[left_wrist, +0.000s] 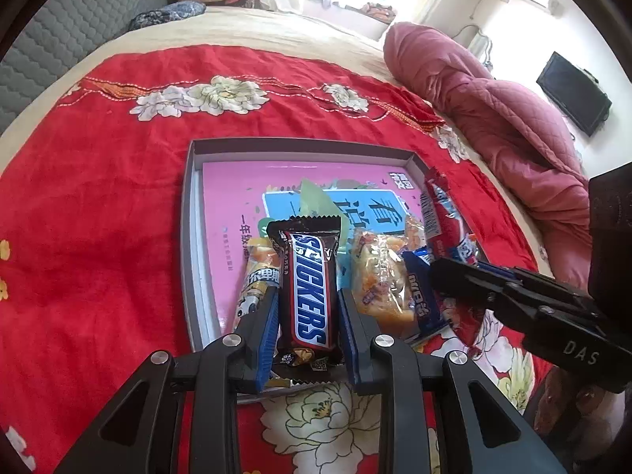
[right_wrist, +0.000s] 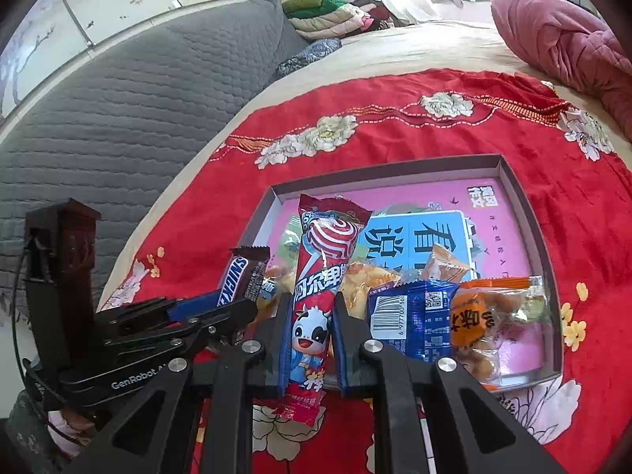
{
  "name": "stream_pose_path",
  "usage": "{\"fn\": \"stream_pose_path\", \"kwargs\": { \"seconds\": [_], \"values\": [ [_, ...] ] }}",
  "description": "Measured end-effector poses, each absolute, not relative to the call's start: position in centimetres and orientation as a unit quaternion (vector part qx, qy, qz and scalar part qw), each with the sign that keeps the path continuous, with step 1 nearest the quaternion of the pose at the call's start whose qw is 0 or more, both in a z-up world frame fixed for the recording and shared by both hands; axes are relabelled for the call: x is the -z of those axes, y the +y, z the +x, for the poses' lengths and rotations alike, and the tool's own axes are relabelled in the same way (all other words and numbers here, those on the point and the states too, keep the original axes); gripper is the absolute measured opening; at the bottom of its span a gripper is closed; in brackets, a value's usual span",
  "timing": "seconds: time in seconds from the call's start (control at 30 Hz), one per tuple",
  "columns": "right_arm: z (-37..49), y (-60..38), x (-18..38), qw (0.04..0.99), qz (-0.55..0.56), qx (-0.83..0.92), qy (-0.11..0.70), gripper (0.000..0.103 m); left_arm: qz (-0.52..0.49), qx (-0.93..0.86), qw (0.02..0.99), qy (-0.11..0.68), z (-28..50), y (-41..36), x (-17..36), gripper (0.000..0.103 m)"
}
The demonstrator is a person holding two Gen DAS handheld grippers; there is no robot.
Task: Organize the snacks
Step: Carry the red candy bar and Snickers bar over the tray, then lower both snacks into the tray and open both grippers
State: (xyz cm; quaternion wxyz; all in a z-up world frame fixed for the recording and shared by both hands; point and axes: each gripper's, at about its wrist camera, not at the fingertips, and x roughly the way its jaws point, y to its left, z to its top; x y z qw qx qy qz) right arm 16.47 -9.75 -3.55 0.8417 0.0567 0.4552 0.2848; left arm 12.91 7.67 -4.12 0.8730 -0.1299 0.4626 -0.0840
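Blue-padded jaws of the left gripper [left_wrist: 308, 312] are clamped on a Snickers bar [left_wrist: 310, 288], held lengthwise above the near edge of the grey tray [right_wrist: 509, 181]. The right gripper [right_wrist: 312, 339] grips a red lollipop packet [right_wrist: 316, 288] just beside it. Inside the tray, a blue wafer packet [right_wrist: 410, 320] and an orange snack bag [right_wrist: 493, 316] lie on a pink booklet [left_wrist: 284, 181]. The tray rests on a red floral cloth [left_wrist: 98, 197].

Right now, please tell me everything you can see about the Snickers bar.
The Snickers bar is a sealed, glossy brown wrapper with a blue-and-white logo and zigzag crimped ends. The left gripper is shut on its long sides, blue pads pressing the wrapper. It lies lengthwise along the fingers, over the near edge of the grey tray.
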Motion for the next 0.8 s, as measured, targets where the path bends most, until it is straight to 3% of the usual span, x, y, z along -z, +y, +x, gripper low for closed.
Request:
{"fn": "stream_pose_path", "kwargs": {
  "seconds": [0.8],
  "values": [
    [17.7,-8.4,6.2,0.835,0.046,-0.26,0.483,0.02,-0.139,0.086,0.862,0.48,13.5,7.6,5.2,0.03]
  ]
}}
